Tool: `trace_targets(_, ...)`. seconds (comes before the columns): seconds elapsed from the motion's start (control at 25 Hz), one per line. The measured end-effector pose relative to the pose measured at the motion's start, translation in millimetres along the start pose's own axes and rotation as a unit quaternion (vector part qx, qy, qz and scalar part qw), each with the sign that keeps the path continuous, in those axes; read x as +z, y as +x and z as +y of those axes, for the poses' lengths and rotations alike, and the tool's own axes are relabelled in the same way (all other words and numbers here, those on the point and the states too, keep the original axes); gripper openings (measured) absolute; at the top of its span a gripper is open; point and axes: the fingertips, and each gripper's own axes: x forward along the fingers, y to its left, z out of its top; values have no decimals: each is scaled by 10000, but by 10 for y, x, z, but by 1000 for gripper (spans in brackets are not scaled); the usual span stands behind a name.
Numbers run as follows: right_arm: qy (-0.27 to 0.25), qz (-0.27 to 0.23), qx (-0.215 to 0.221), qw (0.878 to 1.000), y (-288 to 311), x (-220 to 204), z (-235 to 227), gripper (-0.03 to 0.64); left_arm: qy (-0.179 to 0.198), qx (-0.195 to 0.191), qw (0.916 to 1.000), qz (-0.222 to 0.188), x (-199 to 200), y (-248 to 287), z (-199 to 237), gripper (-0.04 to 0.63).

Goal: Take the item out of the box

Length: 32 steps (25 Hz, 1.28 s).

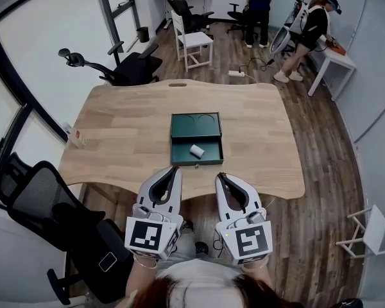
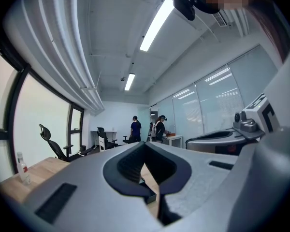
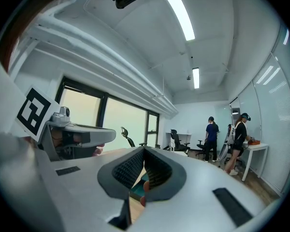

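**A:** How far had you got with the task?

**B:** Hardly started. The box (image 1: 196, 160) lay open in the middle of the surface (image 1: 128, 127) with its lid (image 1: 196, 123) folded back. The small white item (image 1: 197, 150) was inside the near half, on the green lining. Nothing had been lifted out.

**A:** And what were you holding?

**B:** Nothing. My left gripper (image 1: 174, 169) and right gripper (image 1: 221, 176) were side by side over the near edge of the surface, both pointing at the box. From my head view their tips were near its front wall, and neither touched it. Each had its jaws together with nothing between them, and each gripper's own view showed the tips meeting.

**A:** So what was left to do?

**B:** All of it, as I judged. I had to reach in, open one gripper over the item, close on it and lift it clear of the box.

**A:** Was there any writing you could read?

**B:** None. The cubes (image 1: 147, 235) on the grippers carried only black-and-white square patterns. The lid showed two curved outlines and no words. A small bottle (image 1: 76, 135) at the left edge of the surface had a red mark that was too small to read.
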Motion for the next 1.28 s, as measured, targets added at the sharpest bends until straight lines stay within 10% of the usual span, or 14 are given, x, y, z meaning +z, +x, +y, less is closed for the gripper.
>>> trace_targets(1.28, -359, 893, 525, 9940, 1871, -614, -317, 26, -257, -300, 9985, 366, -264, 1383, 1074, 5)
